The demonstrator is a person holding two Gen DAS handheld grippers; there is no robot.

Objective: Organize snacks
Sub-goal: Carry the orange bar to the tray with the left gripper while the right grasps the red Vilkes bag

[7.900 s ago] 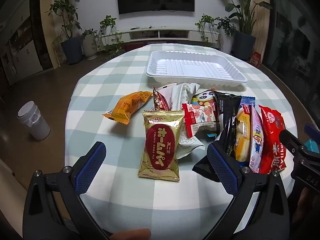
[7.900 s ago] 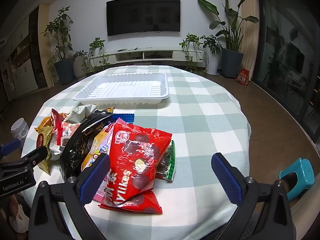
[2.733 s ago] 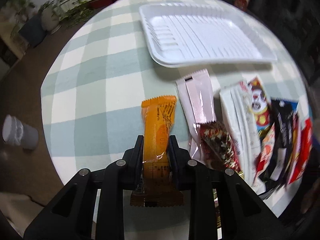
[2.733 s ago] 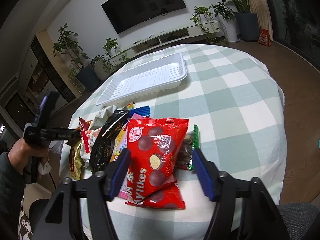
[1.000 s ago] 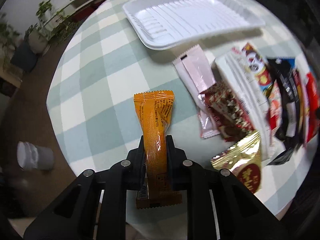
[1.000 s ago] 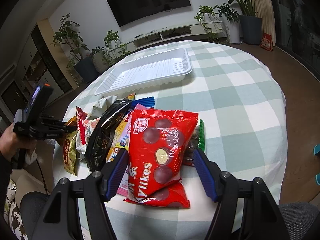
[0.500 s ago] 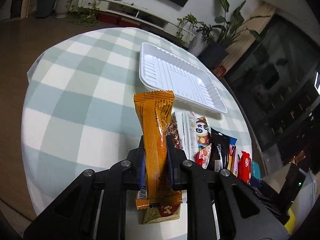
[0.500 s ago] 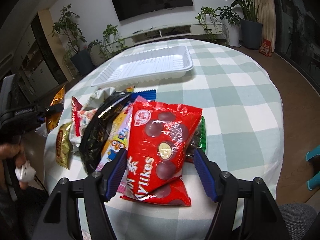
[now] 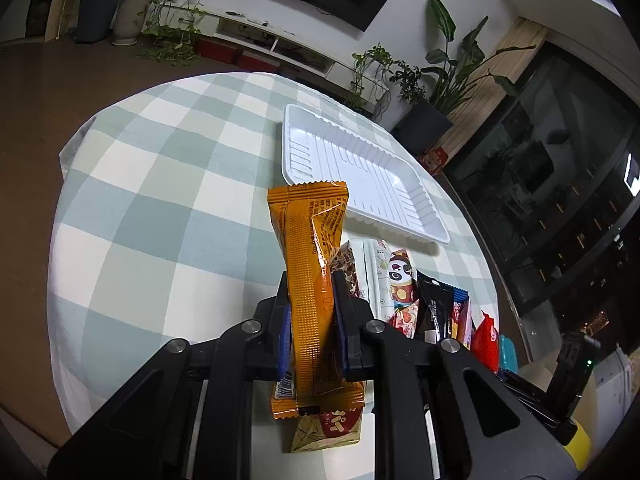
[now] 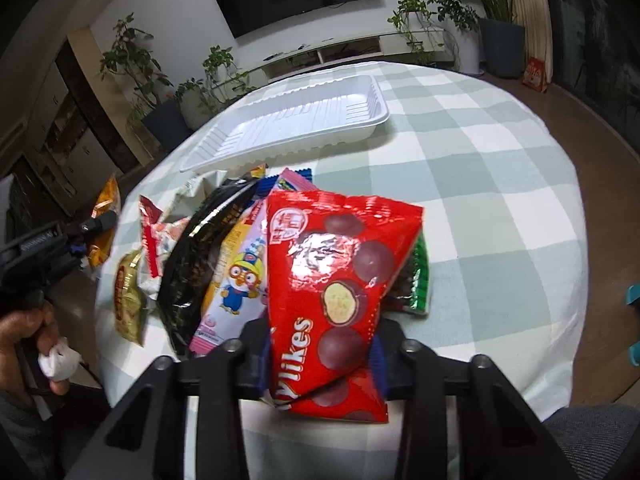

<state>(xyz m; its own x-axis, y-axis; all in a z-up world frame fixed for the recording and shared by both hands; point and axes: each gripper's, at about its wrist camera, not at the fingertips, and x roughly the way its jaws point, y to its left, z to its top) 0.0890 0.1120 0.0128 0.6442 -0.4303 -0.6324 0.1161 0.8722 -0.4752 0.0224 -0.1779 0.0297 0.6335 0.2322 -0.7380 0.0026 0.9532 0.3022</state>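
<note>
My left gripper [image 9: 310, 292] is shut on a long orange snack packet [image 9: 308, 220], held upright above the checked table short of the white tray [image 9: 360, 160]. The right wrist view shows that same gripper [image 10: 96, 224] and the orange packet [image 10: 106, 200] at the table's left edge. My right gripper [image 10: 322, 344] is closing, and its pads press the sides of a red chocolate-ball bag [image 10: 340, 264], which bulges between them. The bag lies on top of the snack pile. The white tray [image 10: 296, 120] beyond is empty.
Beside the red bag lie a pink cartoon packet [image 10: 240, 276], a black packet [image 10: 200, 256], a gold packet [image 10: 128, 296] and a green one [image 10: 416, 280]. The round table's cloth [image 10: 480, 184] drops off at the right. A person's hand [image 10: 24, 328] grips the left tool.
The right jaws have come together onto the red bag, which now buckles. The left gripper rolled and rose with the orange packet a second ago, then held still.
</note>
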